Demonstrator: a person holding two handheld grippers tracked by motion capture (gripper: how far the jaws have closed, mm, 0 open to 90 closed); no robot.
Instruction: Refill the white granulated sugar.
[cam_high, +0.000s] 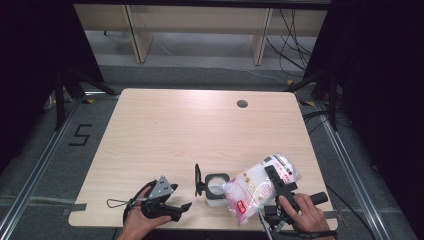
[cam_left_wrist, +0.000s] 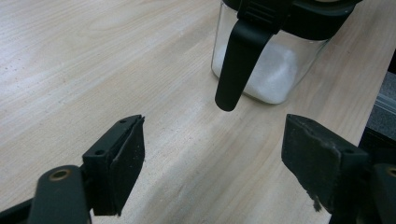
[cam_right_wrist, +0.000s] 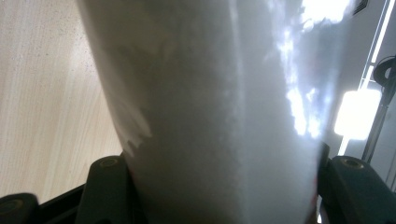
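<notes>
— What have the jaws got?

— My right gripper (cam_high: 278, 181) pinches the bag (cam_high: 259, 186) of white grains across its middle; in the right gripper view the bag's clear film sits between the two black jaws, touching both. The bag is tilted, its lower end pointing toward the jar (cam_high: 216, 186) just beside it and its upper end raised over the bench's right edge. My left gripper (cam_high: 176, 207) has its jaws spread wide with nothing between them; it rests near the front edge of the bench (cam_high: 190, 125), left of the jar.

— And the jar?

— In the left gripper view the jar (cam_left_wrist: 275, 70) stands ahead of the open jaws and clear of them, glass with white contents at the bottom and a black collar. Its lid (cam_high: 198, 179) is flipped up on the left side.

— Anything you can't read?

— The bag's mouth is hidden, so I can't tell whether it is open. The bag's red print is too small to make out.
</notes>
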